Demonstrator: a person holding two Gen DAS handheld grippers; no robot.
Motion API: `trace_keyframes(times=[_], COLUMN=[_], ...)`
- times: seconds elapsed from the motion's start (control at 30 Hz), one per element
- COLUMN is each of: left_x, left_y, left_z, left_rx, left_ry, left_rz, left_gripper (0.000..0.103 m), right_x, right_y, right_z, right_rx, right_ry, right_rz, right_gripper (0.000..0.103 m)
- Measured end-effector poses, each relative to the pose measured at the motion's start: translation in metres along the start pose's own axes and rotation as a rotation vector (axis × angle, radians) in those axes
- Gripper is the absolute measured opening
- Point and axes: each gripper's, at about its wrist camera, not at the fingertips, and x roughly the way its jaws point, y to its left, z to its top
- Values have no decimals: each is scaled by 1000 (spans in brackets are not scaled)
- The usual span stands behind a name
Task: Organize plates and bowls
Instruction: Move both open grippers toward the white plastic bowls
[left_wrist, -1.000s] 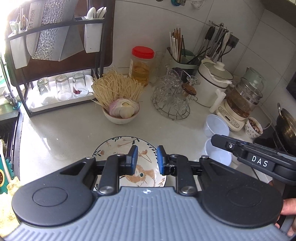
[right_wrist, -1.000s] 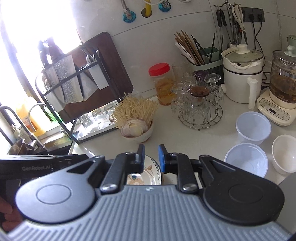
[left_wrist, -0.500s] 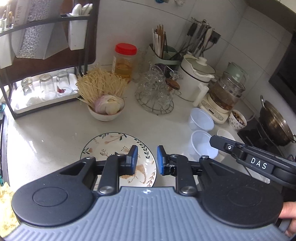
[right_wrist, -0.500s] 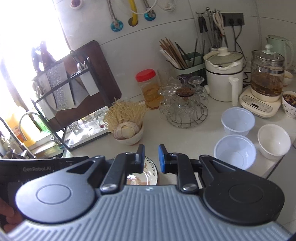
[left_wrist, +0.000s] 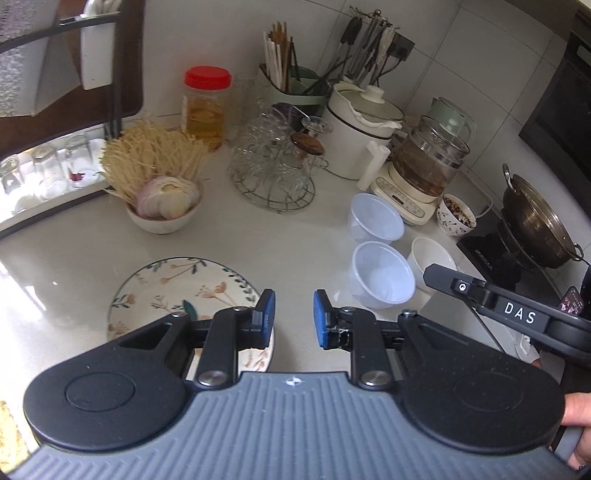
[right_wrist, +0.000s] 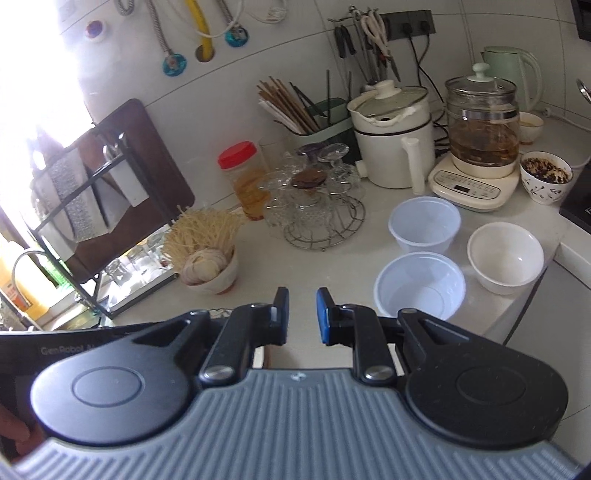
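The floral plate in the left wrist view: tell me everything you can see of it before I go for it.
The floral plate is round, shallow and cream, seemingly glazed ceramic, with painted leaves and pink flowers around its well and rim. It lies flat, face up and empty on the pale countertop, apart from the other dishes. Its near edge is hidden behind the left gripper, whose jaws stand slightly apart with nothing between them.

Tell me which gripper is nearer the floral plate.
Left. The left gripper hangs over the floral plate's right edge; the right gripper sits further right, toward the plastic bowls.
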Motion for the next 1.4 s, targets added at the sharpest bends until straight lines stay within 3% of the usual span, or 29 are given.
trace_keyframes(times=[0.13,0.3,0.53,0.63,0.8,0.97,1.0,1.03,1.1,1.4], left_x=[27,61,108,126,154,179,183,187,194,234], left_y=[-12,-28,-48,-57,-72,-84,-86,-87,-89,-86], left_z=[7,17,34,37,43,45,45,45,45,46], left_rx=[2,10,5,28,50,81,82,80,65,-35], left_ry=[24,57,113,145,186,248,252,253,258,301], left_rz=[-21,-29,-31,-30,-29,-40,-40,-40,-37,-40], left_gripper=[26,26,27,33,43,45,45,45,45,45], right_x=[2,11,28,38,60,72,73,74,78,109], right_y=[-17,-51,-101,-124,-152,-168,-171,-173,-181,-192], right_z=[8,16,18,16,11,9,9,9,12,9], right_rx=[-55,-17,41,84,173,236,235,244,274,303], right_ry=[-36,-3,96,148,218,208,208,209,206,299], right_rz=[-53,-81,-124,-139,-110,-62,-56,-48,-36,9], right_gripper=[20,20,20,20,20,20,29,43,54,53])
